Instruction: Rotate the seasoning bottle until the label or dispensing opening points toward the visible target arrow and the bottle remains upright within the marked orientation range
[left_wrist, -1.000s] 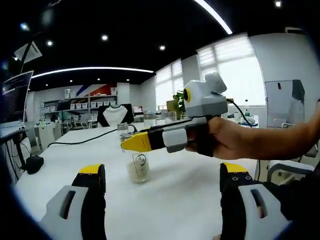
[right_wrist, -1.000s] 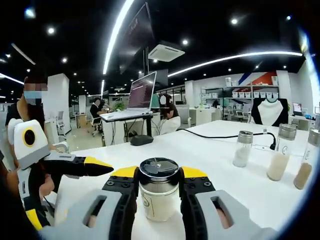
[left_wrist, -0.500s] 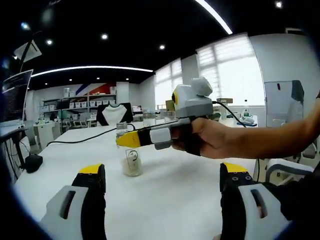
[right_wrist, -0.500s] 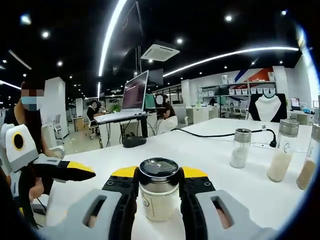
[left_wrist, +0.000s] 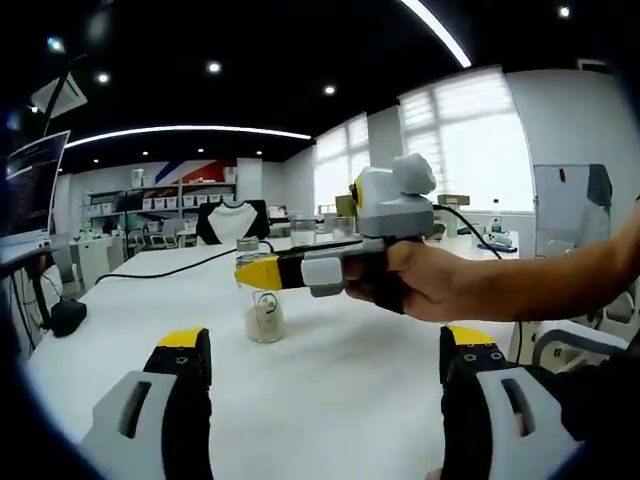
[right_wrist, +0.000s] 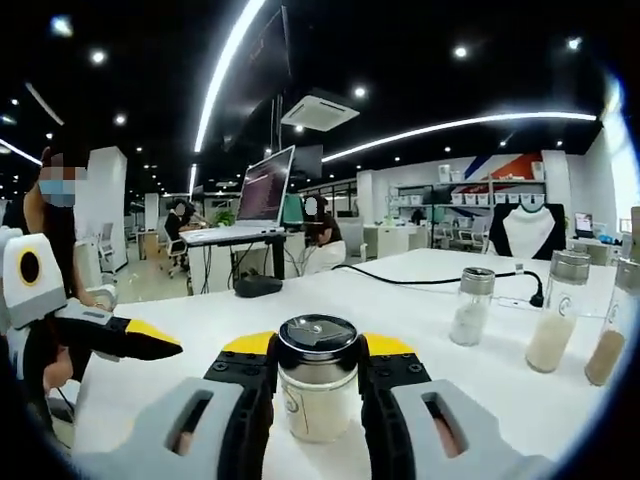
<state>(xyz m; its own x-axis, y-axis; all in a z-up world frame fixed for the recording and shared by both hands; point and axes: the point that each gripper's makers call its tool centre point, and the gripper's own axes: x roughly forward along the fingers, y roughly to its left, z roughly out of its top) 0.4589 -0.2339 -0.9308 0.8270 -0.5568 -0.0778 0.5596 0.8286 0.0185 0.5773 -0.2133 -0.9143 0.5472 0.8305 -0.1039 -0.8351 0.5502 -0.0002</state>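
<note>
Right gripper view shows the right gripper (right_wrist: 316, 385) with its jaws clamped on both sides of the seasoning bottle (right_wrist: 317, 392), held upright by its glass body just under the dark cap, a grip that suits turning it in place. Left of it, the left gripper (left_wrist: 325, 375) stands with its jaws wide and empty over the near part of the white table (left_wrist: 340, 390), and the bottle sits farther off at the right gripper's yellow tips. Three more bottles (right_wrist: 552, 310) stand well apart on the far right.

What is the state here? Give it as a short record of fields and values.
held item: seasoning bottle, glass, black lid, pale contents, upright
right gripper: shut on the seasoning bottle
left gripper: open, holding nothing
surface: white table
other jars: three shaker bottles standing at the right of the right gripper view
target arrow: cannot be made out
</note>
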